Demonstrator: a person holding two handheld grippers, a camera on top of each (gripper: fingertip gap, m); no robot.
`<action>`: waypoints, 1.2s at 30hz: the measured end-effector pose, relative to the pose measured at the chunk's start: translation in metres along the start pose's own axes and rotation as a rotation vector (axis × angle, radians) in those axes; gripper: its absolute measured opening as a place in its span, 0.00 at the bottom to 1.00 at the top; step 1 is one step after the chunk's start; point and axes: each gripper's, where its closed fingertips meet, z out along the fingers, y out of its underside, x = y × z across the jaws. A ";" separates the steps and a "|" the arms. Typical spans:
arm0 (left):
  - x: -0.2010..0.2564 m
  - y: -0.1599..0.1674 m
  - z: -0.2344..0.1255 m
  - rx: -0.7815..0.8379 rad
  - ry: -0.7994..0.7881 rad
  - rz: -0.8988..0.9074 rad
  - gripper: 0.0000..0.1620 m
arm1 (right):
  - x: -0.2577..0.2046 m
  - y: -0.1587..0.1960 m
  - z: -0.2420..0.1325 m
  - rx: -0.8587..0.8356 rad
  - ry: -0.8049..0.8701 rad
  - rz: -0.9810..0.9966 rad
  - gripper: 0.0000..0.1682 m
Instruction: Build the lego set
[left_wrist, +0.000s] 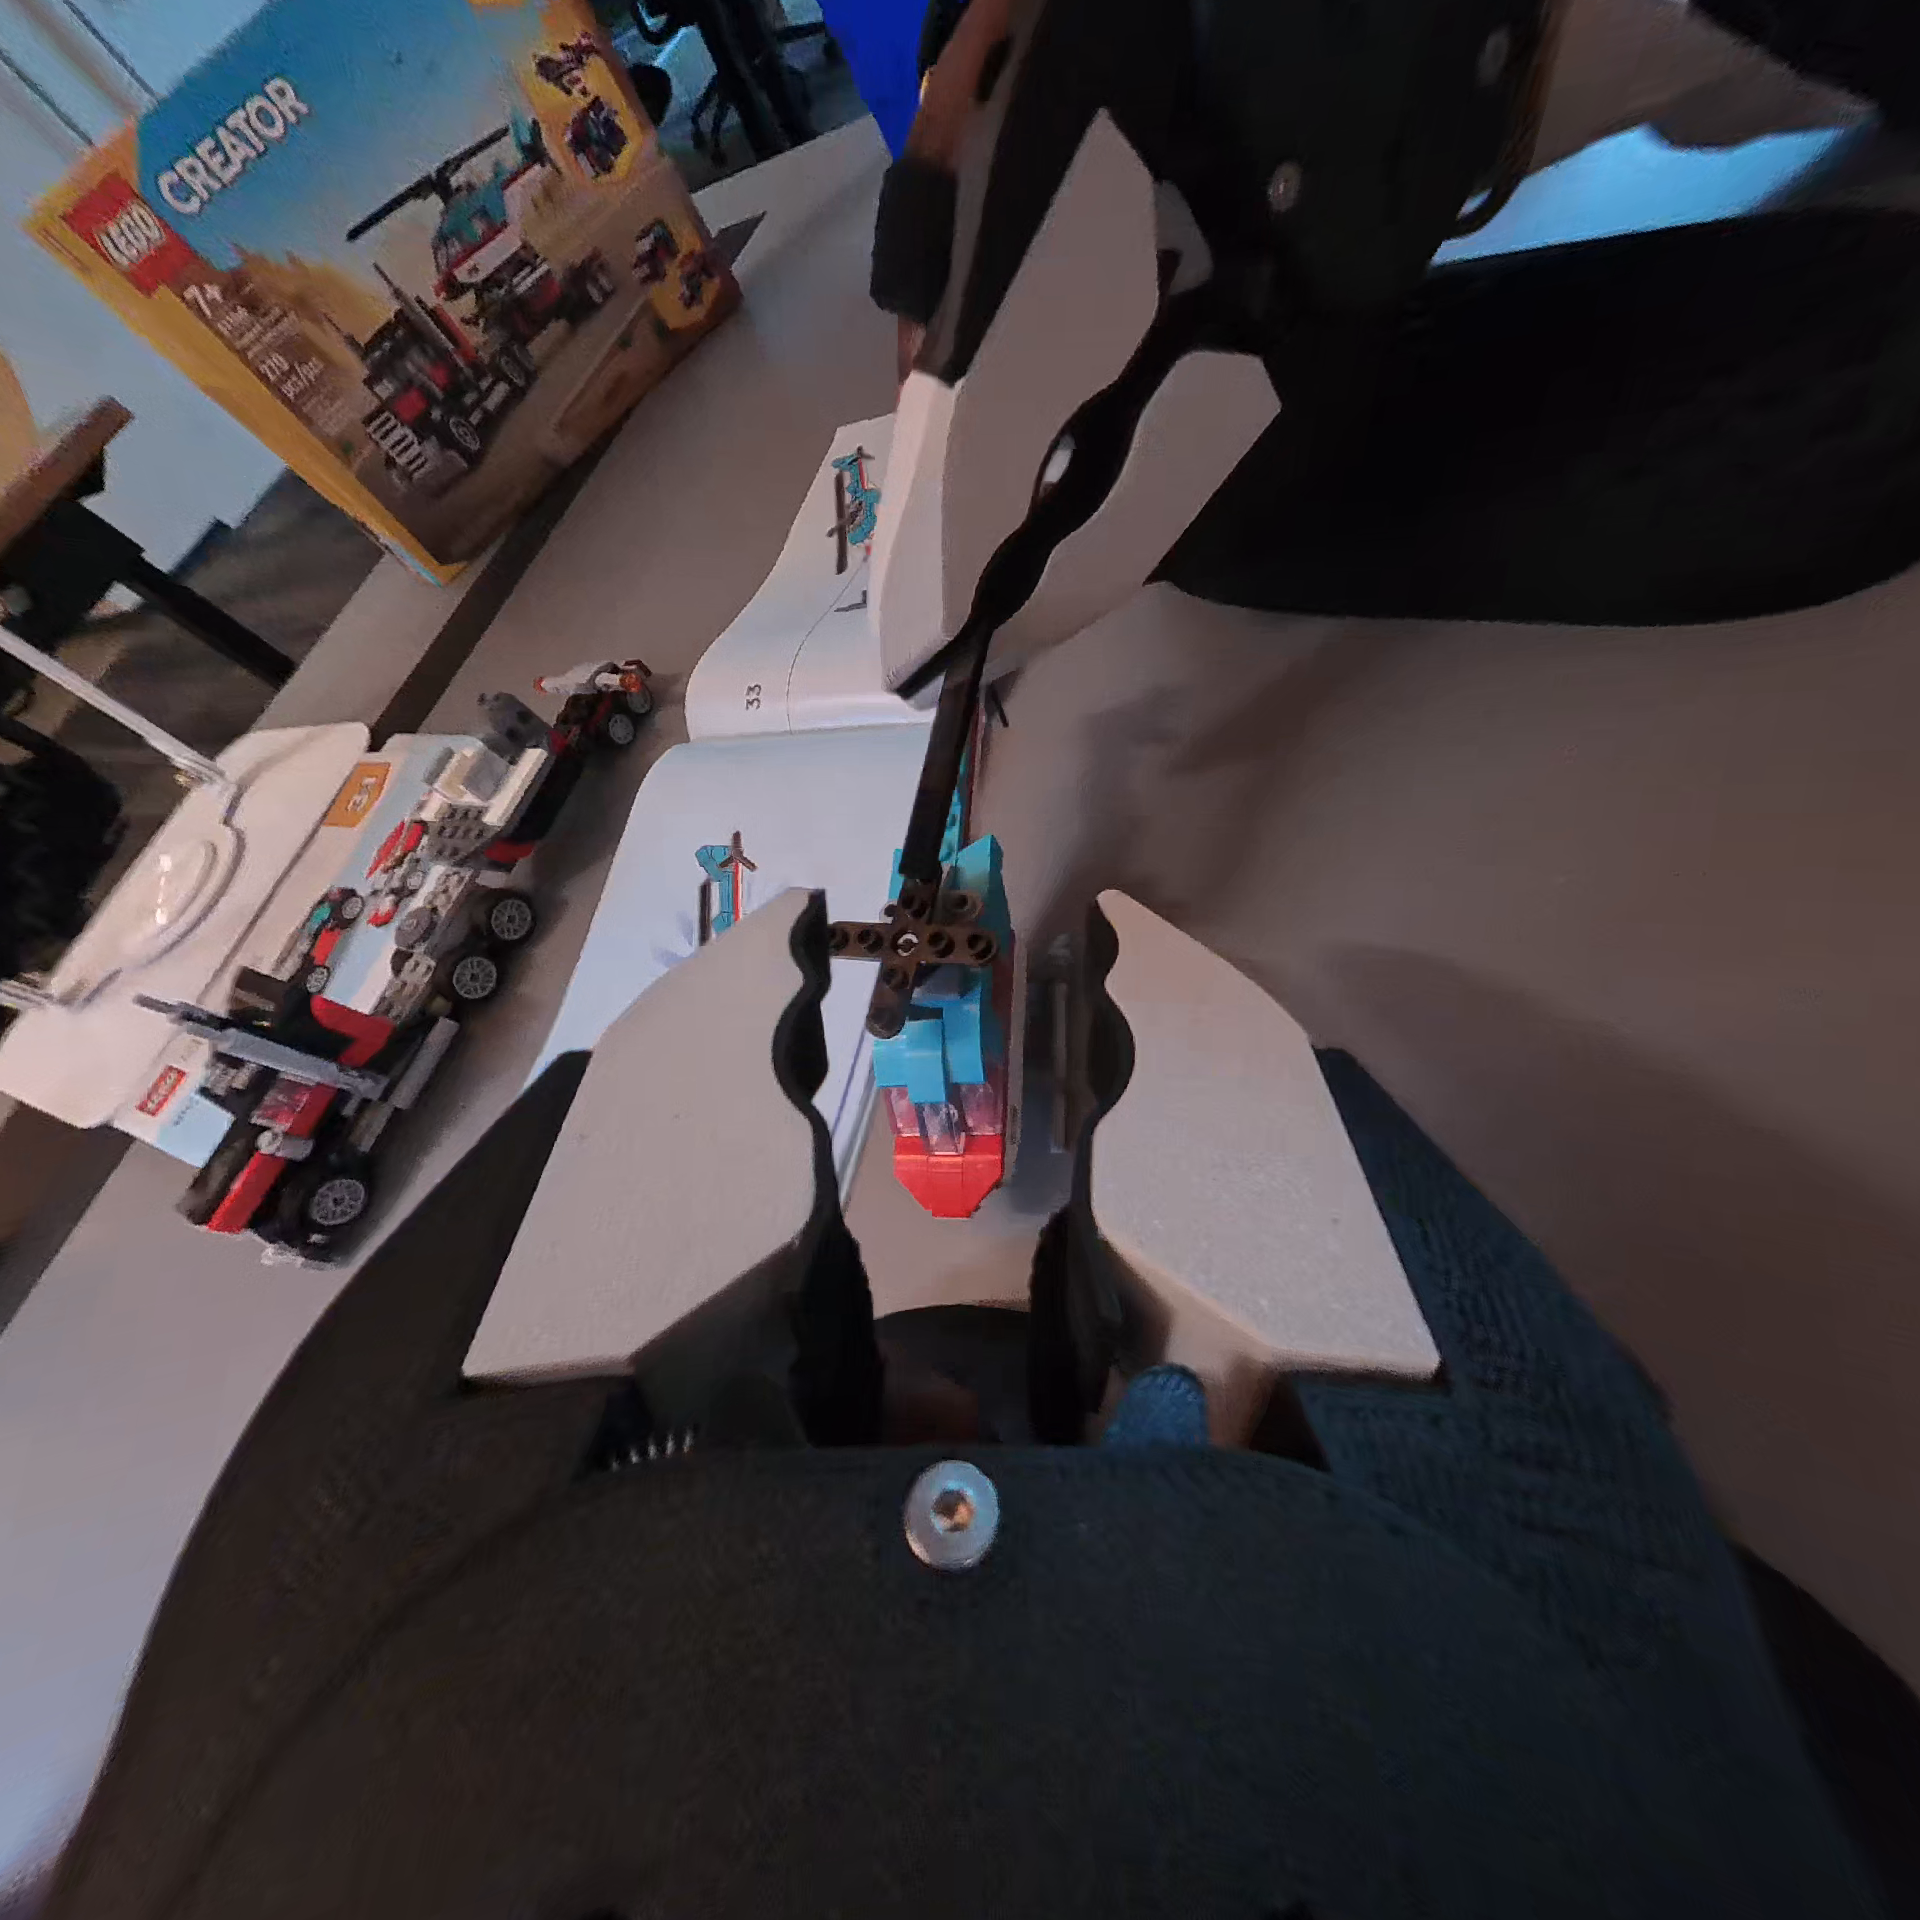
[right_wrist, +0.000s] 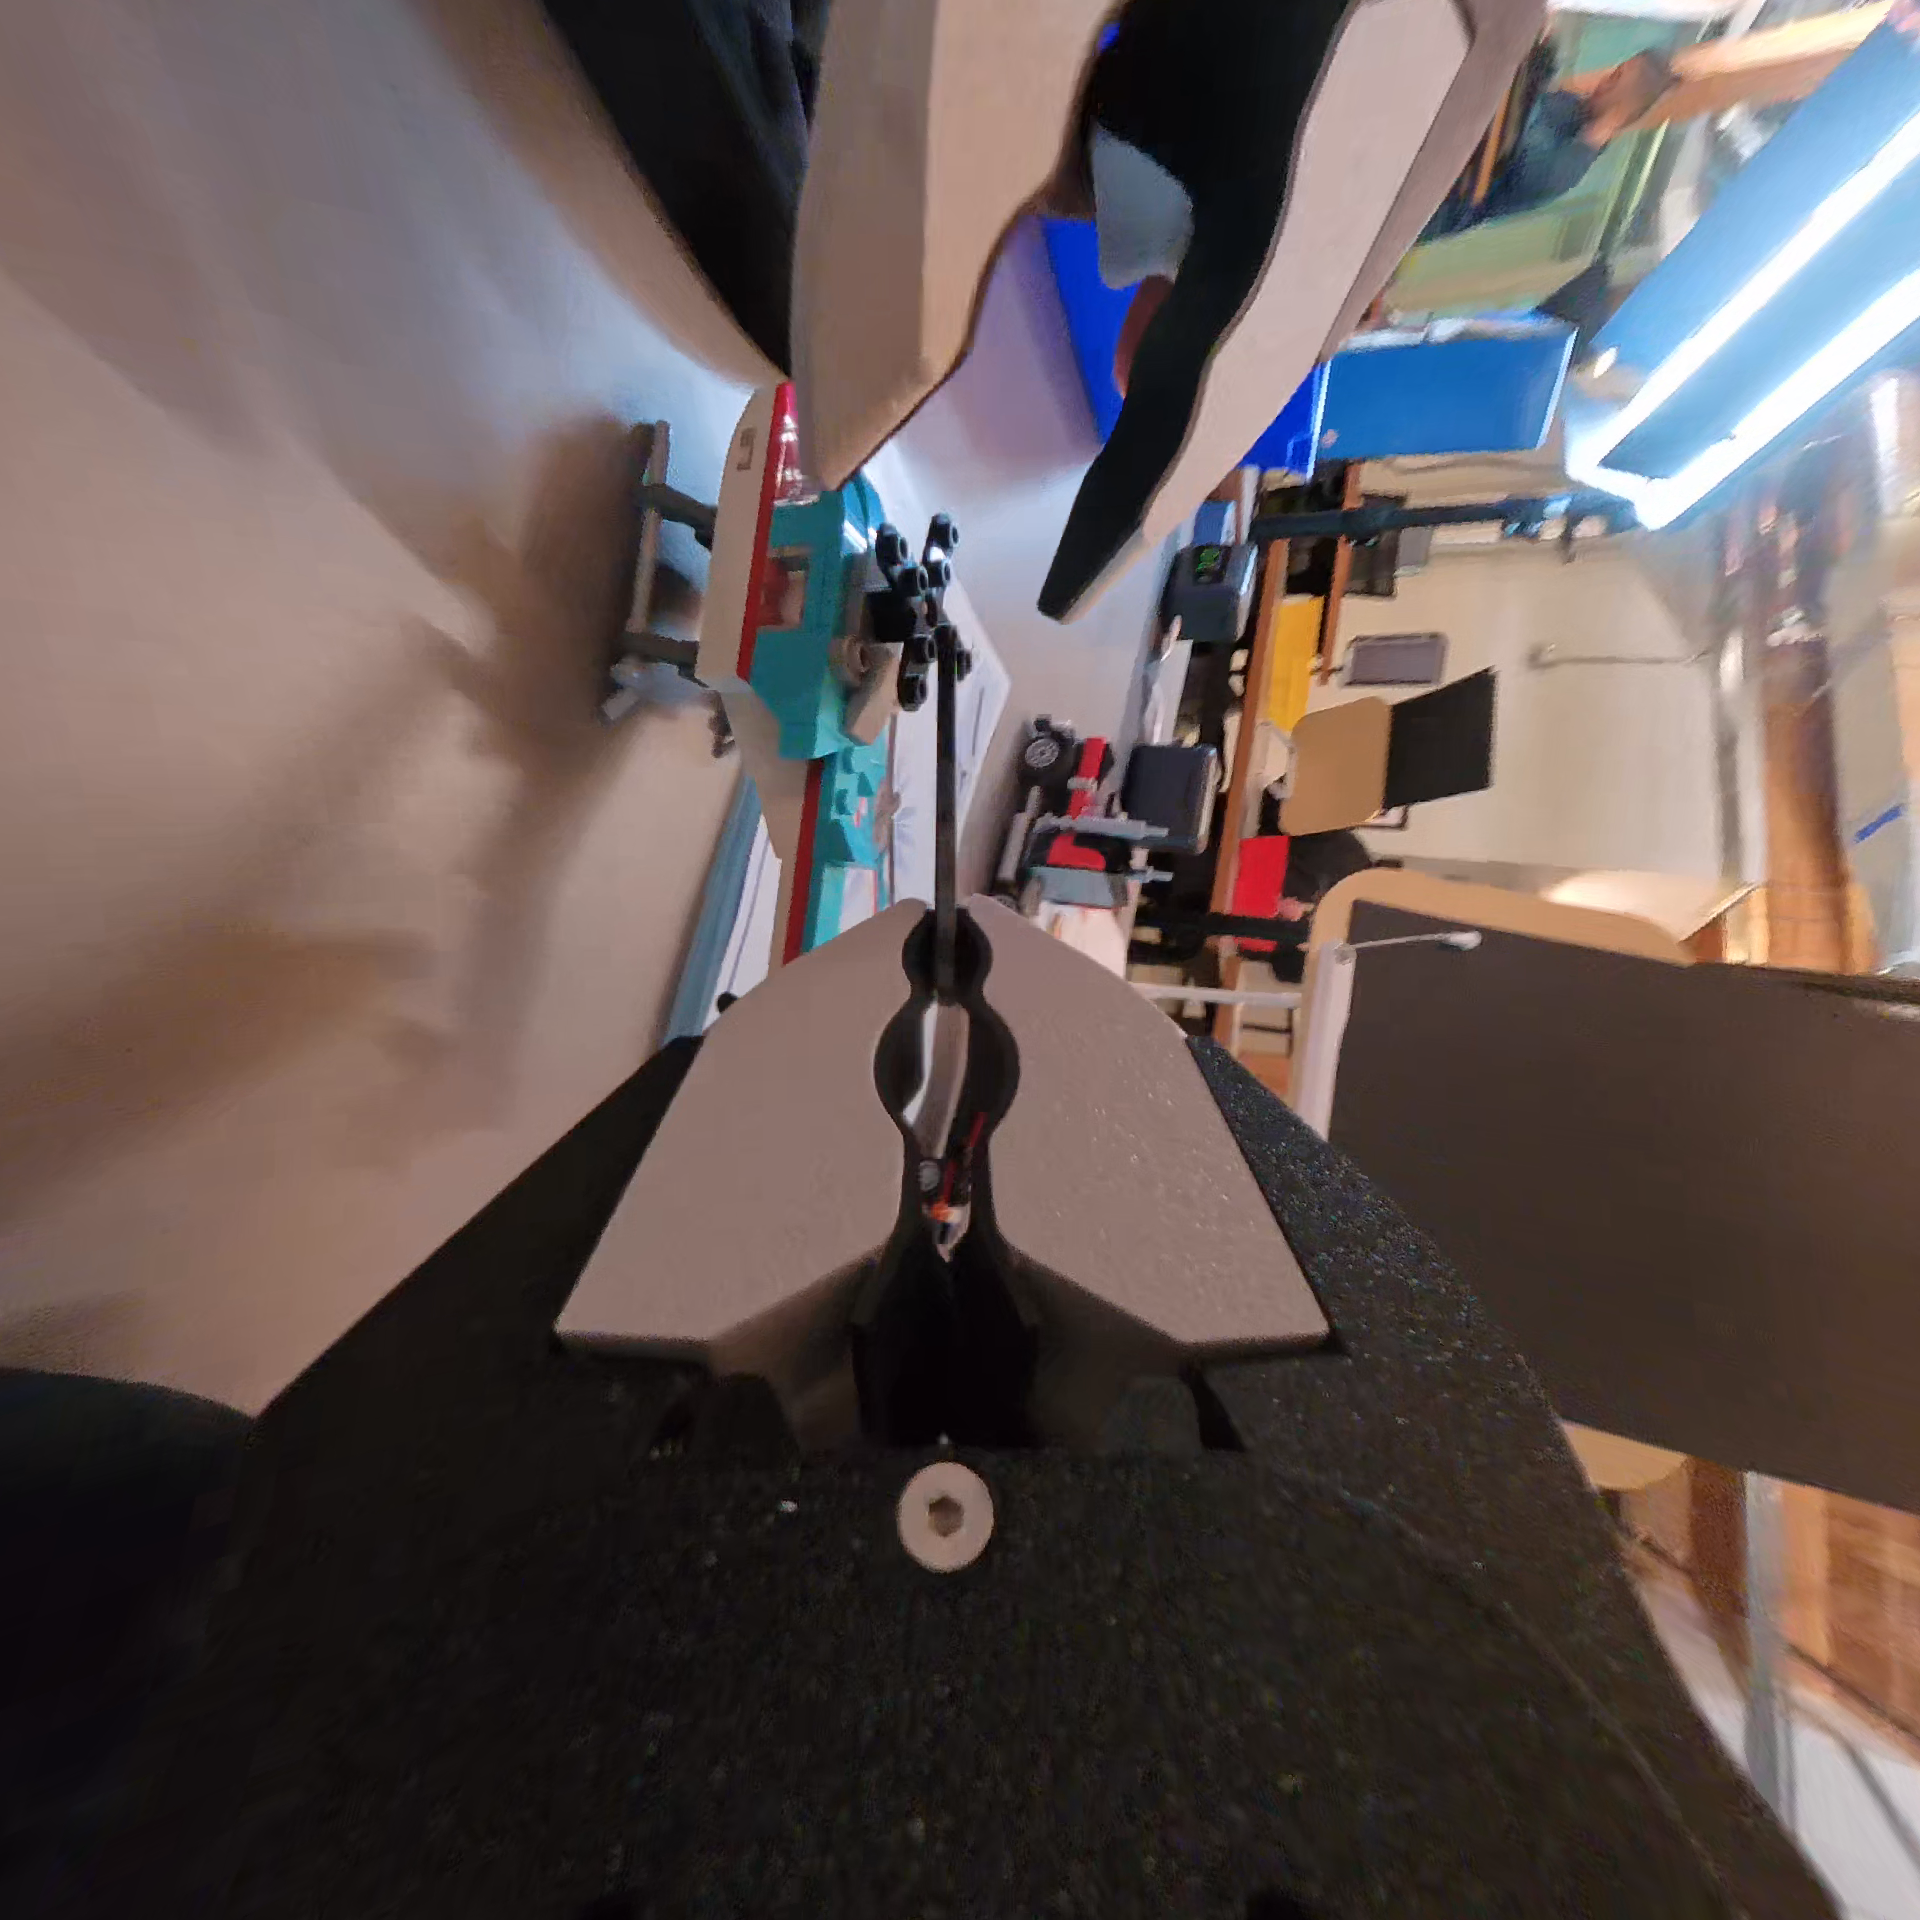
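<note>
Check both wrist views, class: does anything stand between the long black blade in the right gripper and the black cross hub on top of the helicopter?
Nothing visible does. The right gripper is shut on the black blade, whose far end already reaches the cross hub on the helicopter. The left gripper is open, its fingers either side of the hub.

We see free table to the right of the helicopter, while the truck model and box block the left side.

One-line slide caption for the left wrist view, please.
Open left gripper flanks the turquoise helicopter while the right gripper holds a black rotor blade at its hub.
</note>
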 end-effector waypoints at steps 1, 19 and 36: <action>-0.001 0.003 0.000 -0.001 -0.015 0.039 0.30 | -0.001 -0.001 0.000 -0.004 -0.005 0.015 0.01; -0.010 0.021 0.001 0.060 -0.016 0.361 0.23 | 0.001 -0.006 0.008 0.012 0.082 -0.029 0.01; -0.013 0.021 0.005 0.046 -0.012 0.470 0.16 | -0.003 -0.001 0.013 -0.042 0.097 -0.120 0.02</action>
